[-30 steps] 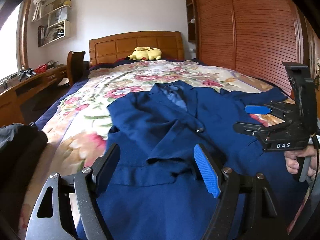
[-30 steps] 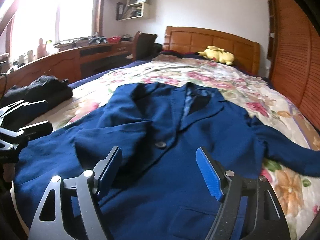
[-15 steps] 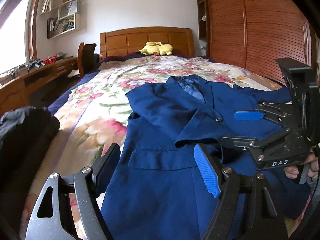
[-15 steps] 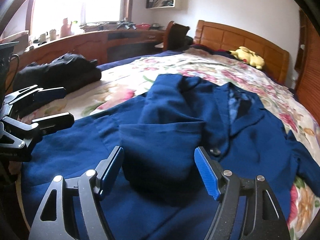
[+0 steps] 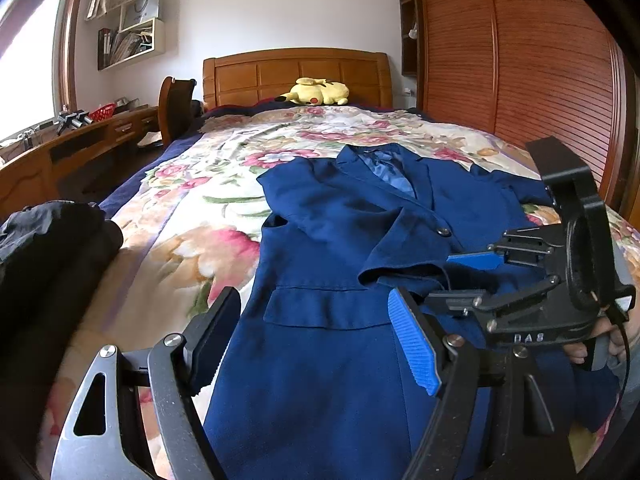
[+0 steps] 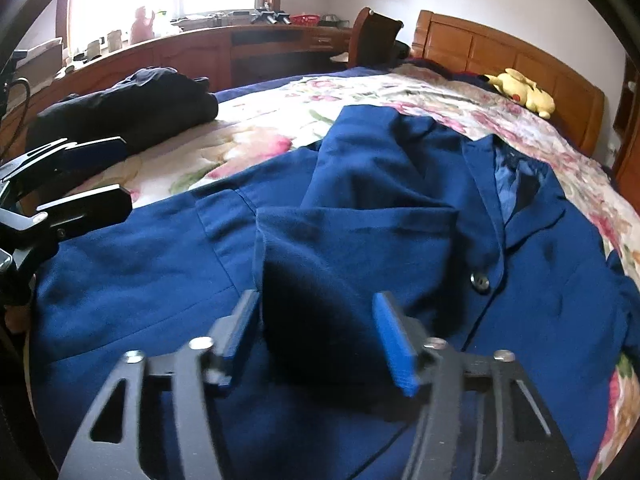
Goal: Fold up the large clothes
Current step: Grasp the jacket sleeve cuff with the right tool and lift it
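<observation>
A navy blue suit jacket lies face up on the floral bedspread, collar towards the headboard. One sleeve is folded across its front, the cuff pointing at me. My right gripper straddles that cuff; its jaws are closing, and a gap still shows between pads and cloth. From the left wrist view the right gripper comes in from the right, held by a hand. My left gripper hovers open over the jacket's lower pocket edge with nothing gripped. It also shows at the left as the left gripper.
A black bundle of clothing lies on the bed's left side. A yellow plush toy rests by the wooden headboard. A wooden wardrobe lines the right wall; a desk and chair stand left.
My right gripper has moved down and in over the folded sleeve's cuff, and its jaws have narrowed around it. The left gripper has drifted slightly lower and stays open.
</observation>
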Demonstrator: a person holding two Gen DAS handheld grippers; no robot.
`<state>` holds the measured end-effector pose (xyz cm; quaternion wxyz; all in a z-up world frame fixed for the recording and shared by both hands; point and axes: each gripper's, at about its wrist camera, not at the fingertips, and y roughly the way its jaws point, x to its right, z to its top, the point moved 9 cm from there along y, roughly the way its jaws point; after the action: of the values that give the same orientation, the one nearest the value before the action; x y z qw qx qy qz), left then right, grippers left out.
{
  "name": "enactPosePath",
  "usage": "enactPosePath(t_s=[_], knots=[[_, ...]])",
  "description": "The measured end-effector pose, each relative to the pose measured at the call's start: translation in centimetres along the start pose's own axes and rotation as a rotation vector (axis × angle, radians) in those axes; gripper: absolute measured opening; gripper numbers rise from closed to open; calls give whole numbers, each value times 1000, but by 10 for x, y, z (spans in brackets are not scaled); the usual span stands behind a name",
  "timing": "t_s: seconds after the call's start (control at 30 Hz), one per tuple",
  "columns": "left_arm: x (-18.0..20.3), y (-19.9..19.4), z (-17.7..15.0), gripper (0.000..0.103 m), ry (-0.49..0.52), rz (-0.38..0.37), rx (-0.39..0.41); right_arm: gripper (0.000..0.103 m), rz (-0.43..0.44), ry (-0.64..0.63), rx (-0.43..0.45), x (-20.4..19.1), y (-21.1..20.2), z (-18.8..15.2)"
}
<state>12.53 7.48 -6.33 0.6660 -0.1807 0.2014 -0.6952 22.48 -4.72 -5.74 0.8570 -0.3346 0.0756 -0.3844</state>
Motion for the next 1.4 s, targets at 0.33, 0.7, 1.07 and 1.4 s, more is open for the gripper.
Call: enactPosePath(t_s=[0.33, 0.7, 1.07, 1.4], knots=[[9, -5, 4, 77, 12, -8, 18, 22, -13, 99, 127, 24, -34, 13], [24, -16, 18, 77, -3, -31, 73, 22, -136, 244, 291, 82, -94, -6], [42, -19, 23, 77, -6, -57, 103, 22, -261, 342, 280, 110, -108, -37], [53, -14, 24, 77, 3, -65, 98, 3, -354, 374, 347, 109, -144, -39]])
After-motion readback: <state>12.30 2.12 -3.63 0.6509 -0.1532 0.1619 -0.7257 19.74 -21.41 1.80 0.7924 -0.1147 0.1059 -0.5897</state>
